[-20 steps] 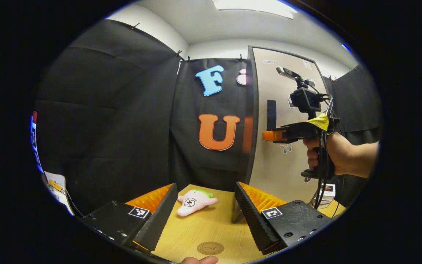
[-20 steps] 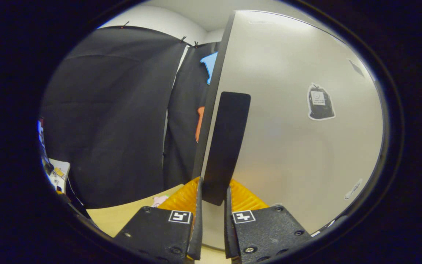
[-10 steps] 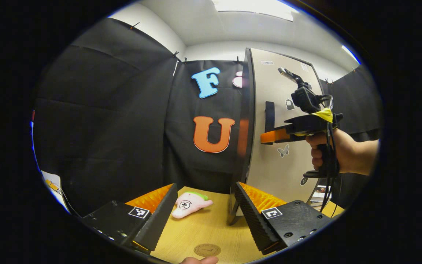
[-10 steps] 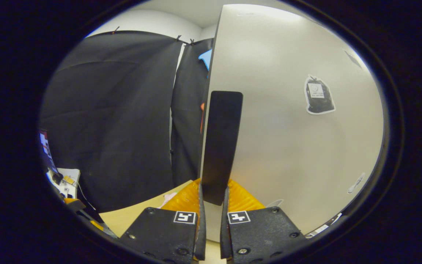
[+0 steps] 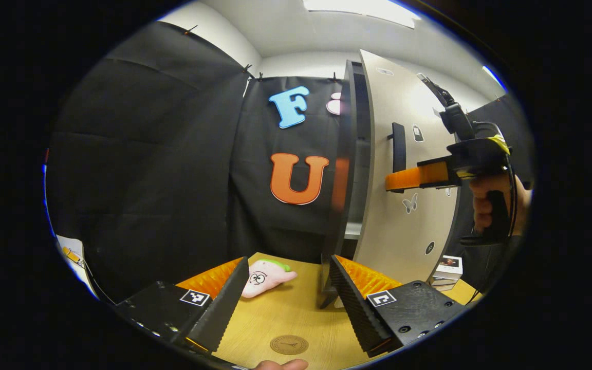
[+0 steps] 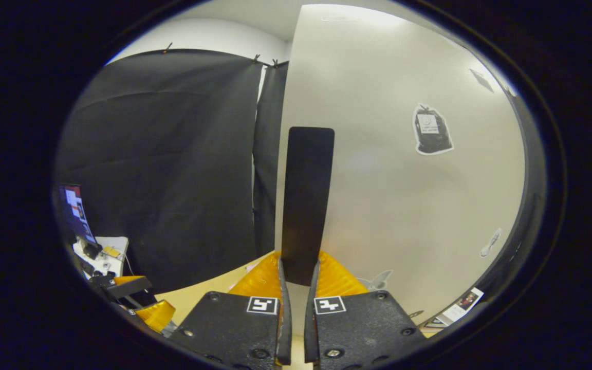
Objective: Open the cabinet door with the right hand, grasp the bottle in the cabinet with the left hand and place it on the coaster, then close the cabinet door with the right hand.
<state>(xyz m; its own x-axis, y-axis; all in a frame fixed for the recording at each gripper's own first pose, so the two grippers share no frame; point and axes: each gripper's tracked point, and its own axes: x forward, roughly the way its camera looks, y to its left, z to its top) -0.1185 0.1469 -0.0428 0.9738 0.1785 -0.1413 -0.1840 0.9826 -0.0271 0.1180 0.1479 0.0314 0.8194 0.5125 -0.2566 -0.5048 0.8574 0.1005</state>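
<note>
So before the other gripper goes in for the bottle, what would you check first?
1. Right gripper shut on the door handle: ok, both fingers press its lower end.
2. Cabinet door open enough for reaching in: not ok, only a narrow gap shows in the left gripper view.
3. Bottle located inside the cabinet: cannot tell, the interior is mostly hidden.
4. Left gripper open and free: ok, nothing between its fingers.
5. Coaster bare on the table: ok.
6. Plush toy away from the coaster: ok, it lies farther back.
</note>
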